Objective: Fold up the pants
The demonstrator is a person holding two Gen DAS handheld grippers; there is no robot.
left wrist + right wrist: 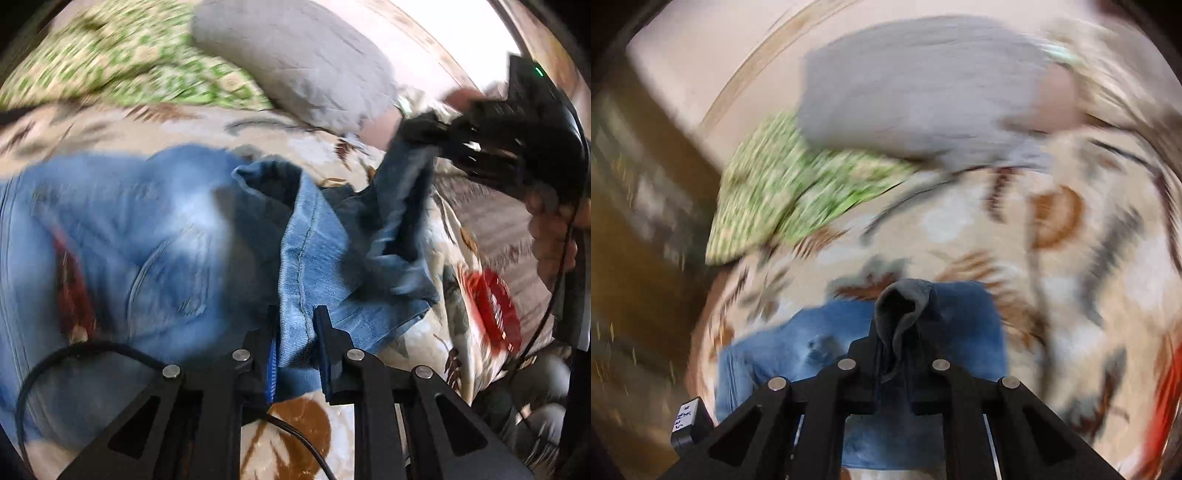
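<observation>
Blue denim pants (pixel 155 229) lie on a leaf-patterned bedspread (pixel 192 122). My left gripper (pixel 295 332) is shut on a leg hem of the pants, the cloth pinched between its jaws and lifted. My right gripper (pixel 443 133) shows in the left wrist view at upper right, shut on the other leg end and holding it up. In the right wrist view my right gripper (pixel 897 347) clamps a bunched dark fold of the pants (pixel 905 310), with the rest of the pants (pixel 820 332) lying below. Both views are motion-blurred.
A grey pillow (pixel 295 62) and a green patterned pillow (pixel 122 62) lie at the head of the bed; both show in the right wrist view too (pixel 916 88), (pixel 786 192). A red print (pixel 495 306) marks the bedspread at right. A brown wall or furniture (pixel 639 221) stands left.
</observation>
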